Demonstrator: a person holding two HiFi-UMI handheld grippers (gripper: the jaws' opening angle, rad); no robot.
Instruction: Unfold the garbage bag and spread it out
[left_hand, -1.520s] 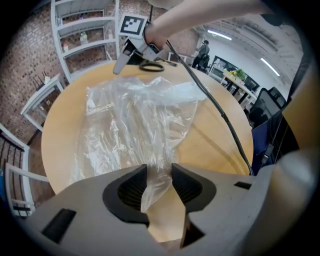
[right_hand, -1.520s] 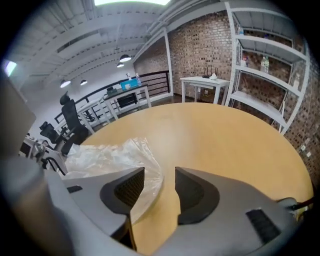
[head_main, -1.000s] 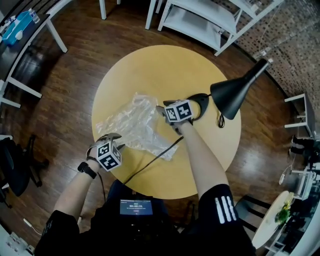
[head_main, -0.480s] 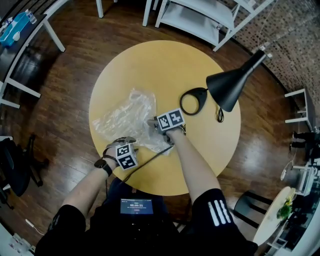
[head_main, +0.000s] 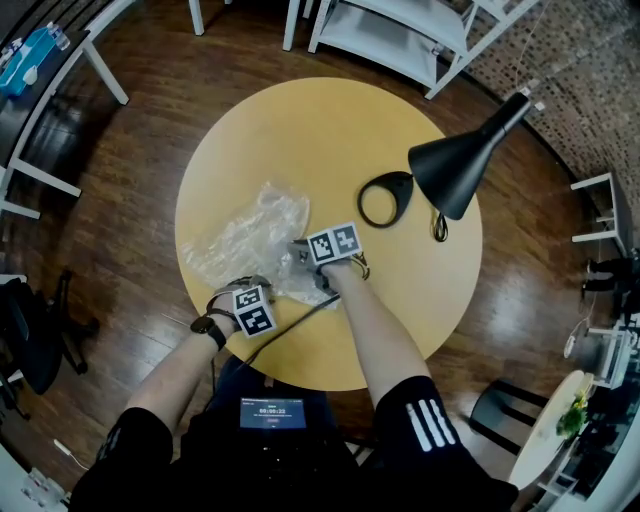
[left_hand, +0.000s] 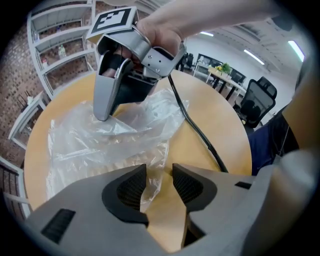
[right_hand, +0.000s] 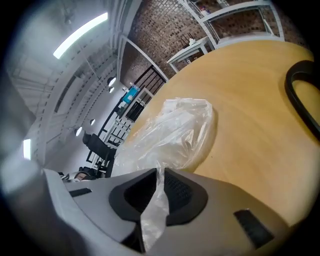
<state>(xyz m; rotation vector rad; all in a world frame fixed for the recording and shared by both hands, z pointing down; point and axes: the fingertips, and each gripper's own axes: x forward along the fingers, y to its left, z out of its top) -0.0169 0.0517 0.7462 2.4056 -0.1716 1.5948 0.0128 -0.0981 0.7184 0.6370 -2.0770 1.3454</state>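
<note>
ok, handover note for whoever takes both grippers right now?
Right gripper: jaws have just been closing and now pinch a fold of the clear, crumpled plastic garbage bag.
Left gripper: open, jaws at the bag's near edge, not gripping.
The bag lies bunched on the round yellow table, left of the black desk lamp.
Done: one grip taken.
Left to do: probably grip with the left gripper, pull apart, spread flat.

Round wooden table (head_main: 300, 130) on dark plank floor (head_main: 140, 170). I note a black desk lamp (head_main: 455, 170) on it, the cone shade hanging over the table's right side and its ring base (head_main: 400, 186) flat on the top. Black cable (left_hand: 200, 134) trails over the near edge. White shelving (head_main: 400, 40) stands beyond the table. Brick wall (head_main: 590, 90) at far right, black office chair (head_main: 30, 335) to my left.
</note>
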